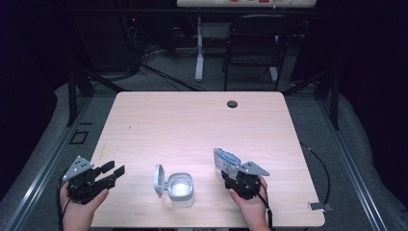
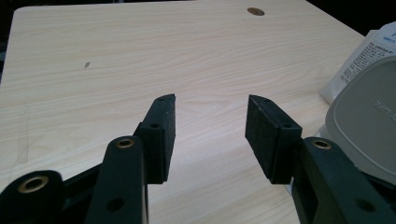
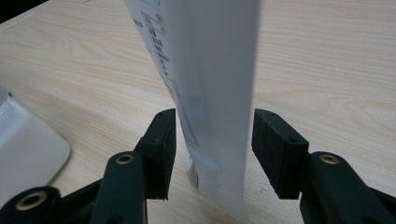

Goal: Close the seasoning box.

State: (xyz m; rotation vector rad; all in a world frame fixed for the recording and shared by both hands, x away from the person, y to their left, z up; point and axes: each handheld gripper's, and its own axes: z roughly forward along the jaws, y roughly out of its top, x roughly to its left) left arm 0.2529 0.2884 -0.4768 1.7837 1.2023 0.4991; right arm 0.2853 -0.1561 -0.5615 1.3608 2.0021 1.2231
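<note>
A white and blue pouch (image 1: 225, 162) stands upright near the table's front right. It stands between the jaws of my right gripper (image 1: 231, 174), which are spread to either side. In the right gripper view the pouch (image 3: 210, 70) has a gap to each black pad, so my right gripper (image 3: 215, 114) is open around it. A clear square container (image 1: 181, 188) sits at the front middle with its grey lid (image 1: 159, 180) hinged up on its left. My left gripper (image 1: 113, 172) is at the front left, open and empty (image 2: 211, 100), with the lid (image 2: 369, 126) and pouch (image 2: 359, 60) beyond.
The light wooden table (image 1: 192, 120) has a dark round cable hole (image 1: 232, 104) near its far edge. A black folding chair (image 1: 255, 43) and a desk leg stand behind the table. The lid's corner (image 3: 23, 149) lies left of my right jaws.
</note>
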